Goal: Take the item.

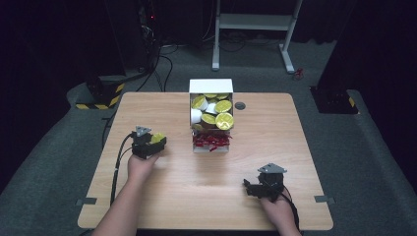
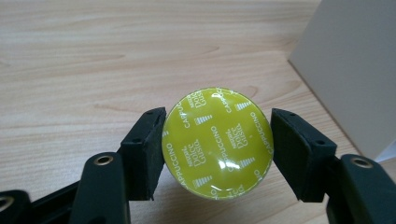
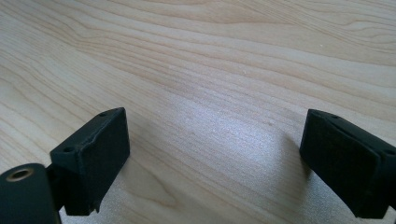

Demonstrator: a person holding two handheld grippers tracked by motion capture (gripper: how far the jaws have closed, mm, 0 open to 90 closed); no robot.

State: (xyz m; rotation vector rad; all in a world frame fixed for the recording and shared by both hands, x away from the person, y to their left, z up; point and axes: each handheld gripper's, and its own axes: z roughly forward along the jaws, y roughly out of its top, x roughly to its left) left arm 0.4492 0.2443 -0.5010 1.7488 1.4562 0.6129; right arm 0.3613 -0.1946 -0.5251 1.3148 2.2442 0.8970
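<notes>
- Jaws of the left gripper (image 2: 217,142) clamp a yellow-green capsule (image 2: 217,143) by its sides, foil lid facing the camera, above the wooden surface (image 2: 93,56) at its left.
- Right gripper (image 3: 215,158) stands wide open and empty, low over the near right.
- White box (image 1: 211,86) of similar capsules sits far centre, red-wrapped pieces (image 1: 211,140) at its near end.

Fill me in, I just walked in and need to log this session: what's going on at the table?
A person works at a wooden table with a gripper in each hand. The left gripper holds a yellow-green coffee capsule between its jaws, left of a white box that holds more such capsules. The right gripper is open and empty above bare table near the person's side.
</notes>
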